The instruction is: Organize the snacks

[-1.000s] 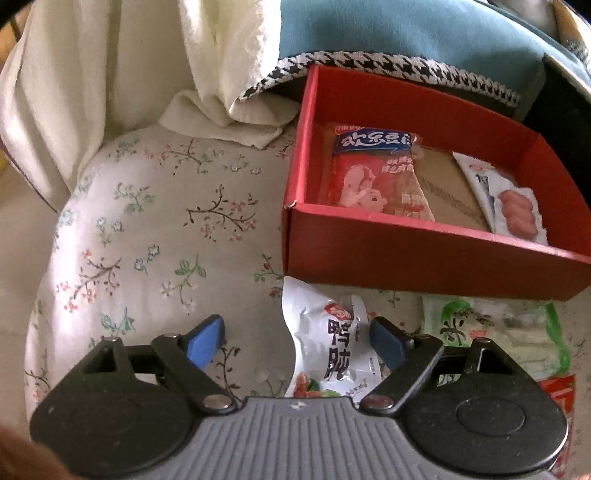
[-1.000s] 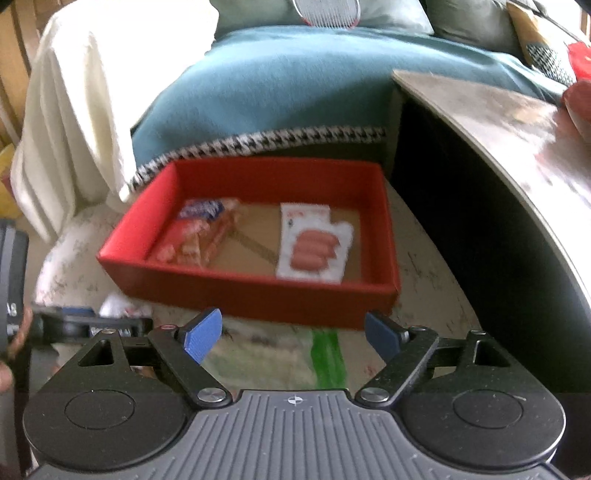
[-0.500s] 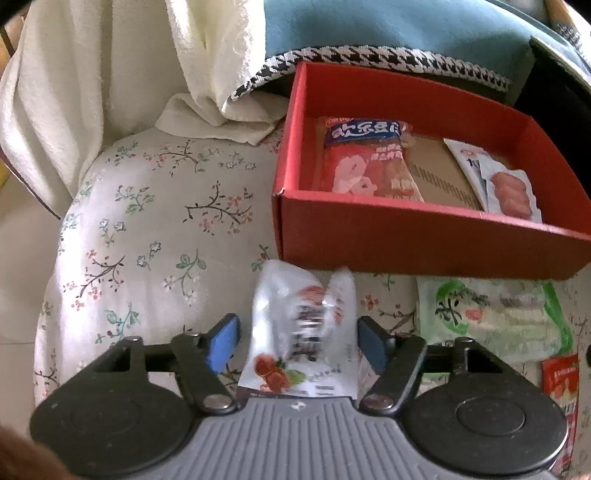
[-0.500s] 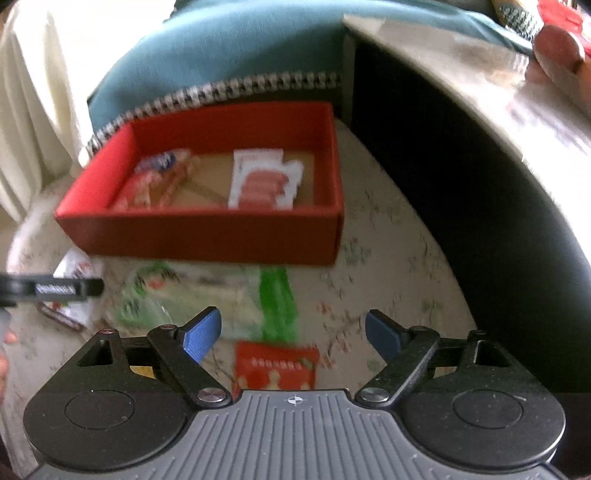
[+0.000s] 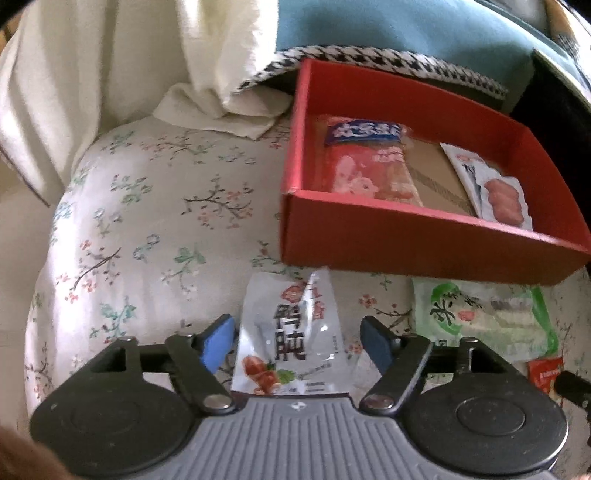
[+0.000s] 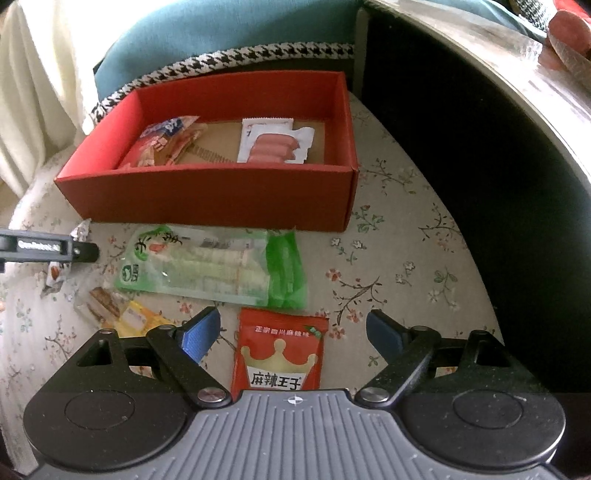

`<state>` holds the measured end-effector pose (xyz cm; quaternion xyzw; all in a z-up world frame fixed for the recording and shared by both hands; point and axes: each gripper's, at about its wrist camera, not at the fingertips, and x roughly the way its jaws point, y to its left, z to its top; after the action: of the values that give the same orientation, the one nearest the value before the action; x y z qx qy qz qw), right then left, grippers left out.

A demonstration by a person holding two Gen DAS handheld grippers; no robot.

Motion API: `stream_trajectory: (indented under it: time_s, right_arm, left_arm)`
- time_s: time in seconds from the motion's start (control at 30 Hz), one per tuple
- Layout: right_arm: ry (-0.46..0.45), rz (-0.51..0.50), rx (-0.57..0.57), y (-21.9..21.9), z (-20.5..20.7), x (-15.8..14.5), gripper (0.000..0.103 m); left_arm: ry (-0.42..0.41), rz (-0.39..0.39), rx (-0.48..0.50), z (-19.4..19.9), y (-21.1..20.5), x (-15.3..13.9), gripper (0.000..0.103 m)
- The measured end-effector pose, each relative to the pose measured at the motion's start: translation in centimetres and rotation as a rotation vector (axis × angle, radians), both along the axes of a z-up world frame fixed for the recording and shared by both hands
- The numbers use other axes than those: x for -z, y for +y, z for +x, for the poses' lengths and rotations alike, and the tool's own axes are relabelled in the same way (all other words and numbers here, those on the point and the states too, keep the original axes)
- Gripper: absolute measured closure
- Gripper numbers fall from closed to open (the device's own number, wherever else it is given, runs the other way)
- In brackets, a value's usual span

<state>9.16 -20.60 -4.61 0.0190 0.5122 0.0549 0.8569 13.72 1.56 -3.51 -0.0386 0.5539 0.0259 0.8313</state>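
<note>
A white snack packet (image 5: pixel 288 321) lies on the floral cushion just in front of the red box (image 5: pixel 406 243). My left gripper (image 5: pixel 297 341) straddles it with jaws opening; the pads do not press on it. The box holds a red-and-blue packet (image 5: pixel 369 162) and a sausage packet (image 5: pixel 498 192). In the right wrist view my right gripper (image 6: pixel 292 332) stands open over a red packet with a crown (image 6: pixel 280 350), its fingers well apart from it. A green packet (image 6: pixel 207 266) lies between that packet and the red box (image 6: pixel 221 199).
A yellow packet (image 6: pixel 129 317) lies left of the red one. The left gripper's finger (image 6: pixel 40 247) shows at the left edge. A dark table (image 6: pixel 480 129) bounds the cushion on the right; a cream cloth (image 5: pixel 110 74) and a teal blanket (image 5: pixel 388 26) lie behind the box.
The left jaws narrowed around the white packet, which shifted between them, then widened again. The right gripper sank and tipped down, bringing the red crown packet between its fingers.
</note>
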Motion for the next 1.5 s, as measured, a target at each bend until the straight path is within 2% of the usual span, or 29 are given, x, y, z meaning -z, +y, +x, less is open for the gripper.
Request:
stream_trajectory:
  time_s: [0.13,0.3,0.4,0.43,0.6,0.83,1.17,1.3,1.37,1.4,1.5]
  right_arm:
    - [0.003,0.008,-0.008,0.1,0.2,0.2,0.012]
    - [0.019,0.002,-0.026,0.4,0.6,0.8,0.012]
    - [0.019,-0.01,-0.025,0.4,0.7,0.8,0.012]
    - [0.016,-0.014,-0.022,0.3,0.7,0.8,0.012]
    - [0.006,-0.014,0.009,-0.7,0.3,0.4,0.012]
    - [0.037,-0.045,0.03,-1.0,-0.2,1.3,0.012]
    - [0.103,-0.075,-0.019,1.7,-0.6,3.3,0.013]
    - [0.108,-0.069,-0.004,1.2,-1.0,3.1,0.013]
    - [0.109,-0.072,0.003,1.1,-1.3,3.2,0.008]
    - [0.121,-0.085,0.014,1.0,-1.3,3.5,0.0]
    - [0.133,-0.066,0.008,0.7,-1.5,3.7,0.0]
  left_arm:
    - [-0.011,0.073,-0.008,0.6,-0.4,0.4,0.029]
    - [-0.007,0.059,-0.043,1.0,1.0,0.5,0.032]
    - [-0.021,0.067,-0.025,0.6,0.5,0.2,0.047]
    - [-0.023,0.064,-0.011,0.4,0.3,0.0,0.057]
    - [-0.012,0.052,0.002,-0.7,-0.1,-0.5,0.058]
    - [-0.08,-0.012,-0.001,-2.6,0.6,-3.5,0.058]
    - [-0.048,-0.04,0.042,-2.6,-0.3,-3.0,0.058]
    - [-0.044,-0.049,0.07,-2.8,-0.7,-3.1,0.058]
    - [-0.045,-0.046,0.079,-2.9,-1.0,-3.2,0.058]
    - [-0.045,-0.045,0.083,-2.9,-1.1,-3.2,0.058]
    - [-0.042,-0.037,0.099,-3.1,-1.4,-3.2,0.058]
